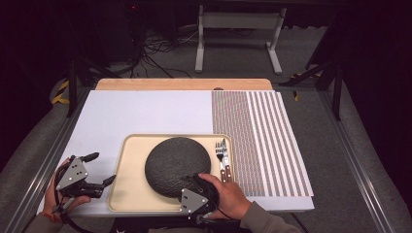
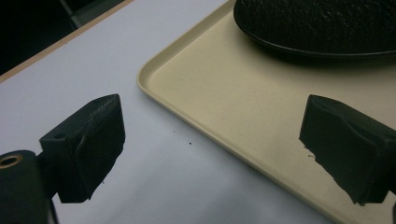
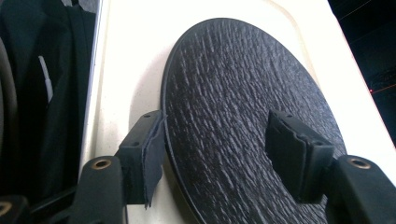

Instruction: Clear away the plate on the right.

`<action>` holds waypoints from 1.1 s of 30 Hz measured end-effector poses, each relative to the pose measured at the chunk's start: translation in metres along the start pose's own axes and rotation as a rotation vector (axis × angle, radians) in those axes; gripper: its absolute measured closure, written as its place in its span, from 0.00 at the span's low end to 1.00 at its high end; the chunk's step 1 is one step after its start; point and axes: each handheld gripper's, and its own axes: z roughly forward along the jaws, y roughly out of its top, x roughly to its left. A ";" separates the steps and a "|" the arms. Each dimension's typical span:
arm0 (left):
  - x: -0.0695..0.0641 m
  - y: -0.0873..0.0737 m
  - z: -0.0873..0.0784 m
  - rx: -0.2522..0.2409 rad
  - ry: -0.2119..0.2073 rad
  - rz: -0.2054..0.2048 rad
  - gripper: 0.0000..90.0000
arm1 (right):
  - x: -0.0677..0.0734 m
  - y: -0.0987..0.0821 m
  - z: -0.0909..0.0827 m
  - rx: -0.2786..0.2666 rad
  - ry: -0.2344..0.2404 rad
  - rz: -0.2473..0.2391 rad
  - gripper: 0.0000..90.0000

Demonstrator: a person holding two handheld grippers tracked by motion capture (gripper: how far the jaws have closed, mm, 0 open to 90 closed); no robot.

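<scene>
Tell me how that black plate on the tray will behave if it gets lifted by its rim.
The black plate looks rigid, so it should lift flat without sagging. Its rough, ridged face probably gives good grip. It seems wide and fairly heavy, so held at one edge it may droop or twist toward the tray.

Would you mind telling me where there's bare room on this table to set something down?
The white sheet beyond the beige tray is bare, as is the striped mat on the right. The tray's left strip is free. Its right side is crowded: the black plate, then fork and knife.
</scene>
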 end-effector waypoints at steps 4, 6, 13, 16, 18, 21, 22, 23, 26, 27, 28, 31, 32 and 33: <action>-0.001 0.000 0.000 0.000 -0.004 -0.007 0.08 | -0.003 -0.001 -0.003 -0.005 -0.009 0.019 0.42; -0.001 0.000 0.000 0.001 -0.004 -0.007 0.08 | -0.004 -0.002 -0.003 -0.014 -0.012 0.029 0.42; -0.001 0.000 0.001 0.001 -0.007 -0.007 0.08 | -0.011 -0.005 -0.005 -0.033 -0.048 0.079 0.37; -0.001 0.000 0.000 0.000 -0.006 -0.008 0.08 | -0.014 -0.006 -0.006 -0.042 -0.065 0.099 0.34; 0.000 0.000 0.000 -0.001 -0.002 0.001 0.08 | -0.017 -0.006 -0.007 -0.049 -0.074 0.113 0.33; -0.001 0.000 0.000 -0.003 -0.005 -0.007 0.08 | -0.019 -0.007 -0.008 -0.057 -0.093 0.124 0.30; 0.000 0.000 0.000 -0.004 -0.005 -0.007 0.08 | -0.020 -0.007 -0.008 -0.055 -0.094 0.130 0.29; 0.000 0.000 0.000 -0.005 -0.004 -0.007 0.08 | -0.021 -0.008 -0.009 -0.053 -0.103 0.136 0.28; 0.000 0.000 0.000 -0.009 -0.008 -0.009 0.08 | -0.024 -0.008 -0.010 -0.060 -0.120 0.160 0.25; 0.000 0.000 -0.001 -0.010 -0.005 -0.004 0.08 | -0.024 -0.008 -0.010 -0.060 -0.120 0.160 0.25; 0.000 0.000 -0.001 -0.010 0.001 -0.001 0.08 | -0.025 -0.008 -0.010 -0.063 -0.125 0.166 0.23; 0.000 0.000 -0.002 -0.011 -0.003 -0.009 0.08 | -0.027 -0.009 -0.012 -0.073 -0.143 0.184 0.22; 0.000 0.000 -0.002 -0.011 -0.003 -0.009 0.08 | -0.028 -0.009 -0.012 -0.073 -0.147 0.186 0.21; 0.000 0.000 -0.002 -0.011 -0.001 -0.008 0.08 | -0.029 -0.009 -0.013 -0.067 -0.157 0.191 0.20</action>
